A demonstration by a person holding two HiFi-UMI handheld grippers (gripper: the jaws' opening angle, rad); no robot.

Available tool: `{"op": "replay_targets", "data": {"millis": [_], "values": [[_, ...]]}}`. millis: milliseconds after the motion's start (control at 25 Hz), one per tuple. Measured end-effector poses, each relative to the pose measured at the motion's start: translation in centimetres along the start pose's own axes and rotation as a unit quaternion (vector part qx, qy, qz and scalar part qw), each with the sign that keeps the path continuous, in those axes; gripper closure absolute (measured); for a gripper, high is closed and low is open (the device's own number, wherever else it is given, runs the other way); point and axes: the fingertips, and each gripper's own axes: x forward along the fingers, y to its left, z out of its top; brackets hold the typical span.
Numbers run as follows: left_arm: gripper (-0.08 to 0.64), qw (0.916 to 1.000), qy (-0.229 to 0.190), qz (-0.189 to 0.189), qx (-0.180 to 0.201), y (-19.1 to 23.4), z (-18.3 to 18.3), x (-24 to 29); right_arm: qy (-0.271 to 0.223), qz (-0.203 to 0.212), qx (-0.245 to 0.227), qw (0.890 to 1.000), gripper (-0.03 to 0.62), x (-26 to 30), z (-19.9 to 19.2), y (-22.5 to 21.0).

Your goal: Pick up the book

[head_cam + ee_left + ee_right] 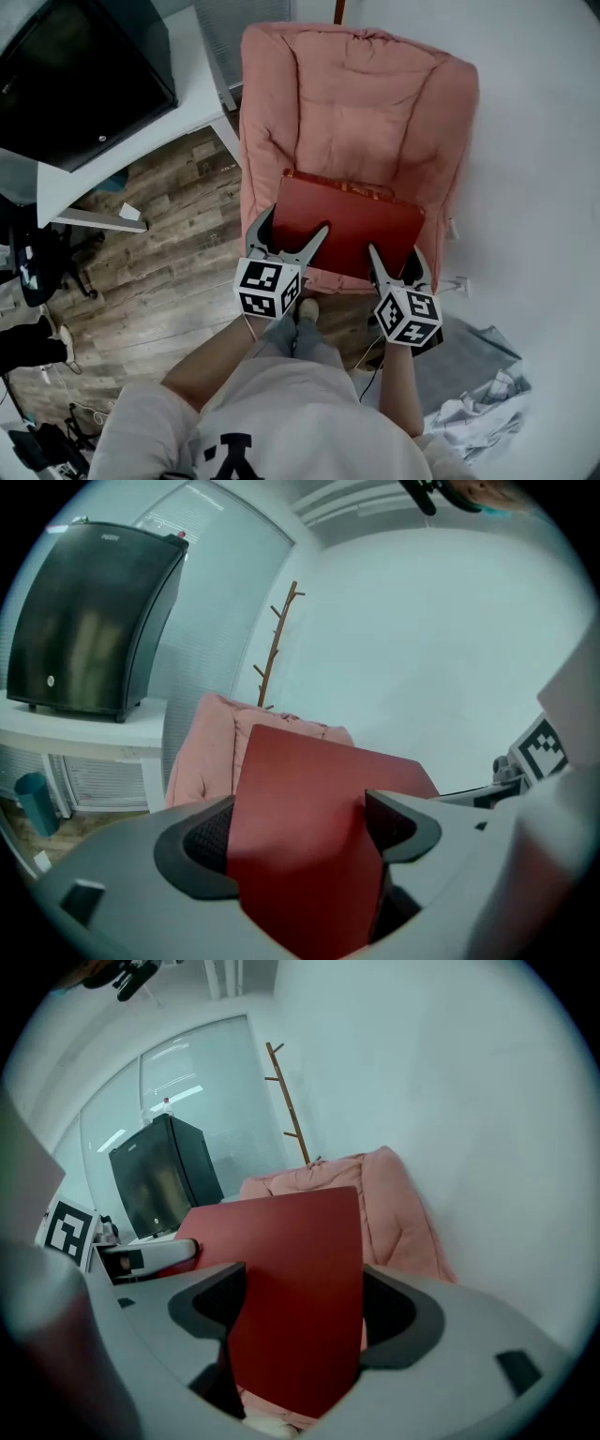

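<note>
The red book [352, 225] is over the front edge of the pink armchair [356, 103] seat. The left gripper [289, 234] and right gripper [396, 258] each have their fingers clamped on its near edge, one toward each corner. I'd guess that's to keep the wide cover level. Can't tell if its far edge touches the cushion.

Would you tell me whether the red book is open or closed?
Closed: the book shows one flat red cover, no pages spread, clamped by the left gripper and right gripper.
</note>
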Motion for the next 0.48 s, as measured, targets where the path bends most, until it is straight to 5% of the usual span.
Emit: {"op": "replay_targets", "data": {"millis": [480], "values": [[0.150,0.9963,-0.085,0.010,0.007,-0.4,8.3,-6.2,-0.070,0.022,-0.052,0.996,0.212,-4.5,7.8,5.4]]}}
